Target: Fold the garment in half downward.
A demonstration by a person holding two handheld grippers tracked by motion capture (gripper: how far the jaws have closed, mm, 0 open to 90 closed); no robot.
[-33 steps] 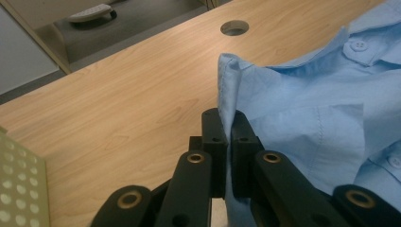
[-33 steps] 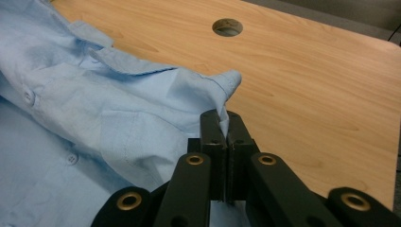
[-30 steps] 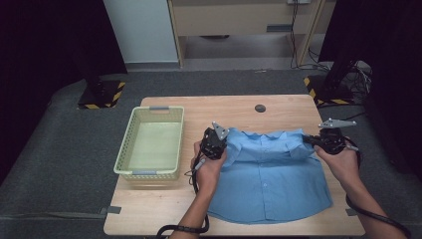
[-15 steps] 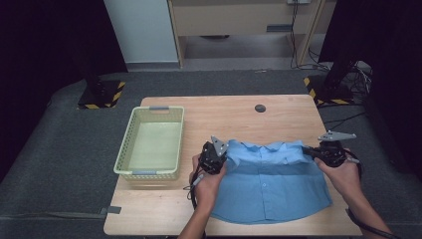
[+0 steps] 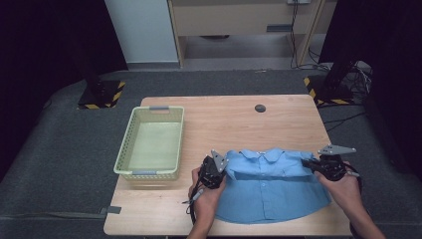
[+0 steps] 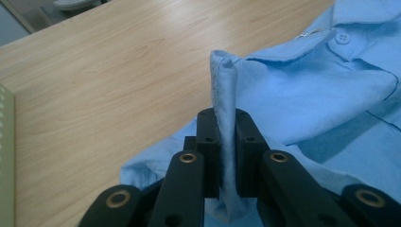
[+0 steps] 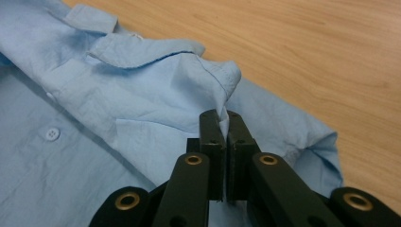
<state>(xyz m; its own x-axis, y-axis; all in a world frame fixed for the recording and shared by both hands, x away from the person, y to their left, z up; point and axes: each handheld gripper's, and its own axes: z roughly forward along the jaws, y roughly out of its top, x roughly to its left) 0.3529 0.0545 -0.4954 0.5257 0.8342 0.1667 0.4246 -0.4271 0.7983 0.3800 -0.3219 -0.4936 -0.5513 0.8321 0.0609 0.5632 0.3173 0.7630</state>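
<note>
Left claw (image 5: 225,172): jaws nearly together, pinching a vertical fold of the blue shirt (image 5: 271,186). In the left gripper view the cloth strip (image 6: 226,118) stands upright between the pads and pokes out above them. Jaws have just been easing open slightly, fabric still between them and touching both pads.

Right claw (image 5: 309,166): jaws pressed almost flat together, clamped on a thin pinch of the shirt's other shoulder edge (image 7: 222,118).

Shirt lies front-up, collar toward the top of the frame, in the lower centre-right of the high view on the wooden surface (image 5: 239,119), near the front edge. Both claws sit at its shoulder corners, left and right. Green basket (image 5: 151,145) is left of the shirt, apart from it.
</note>
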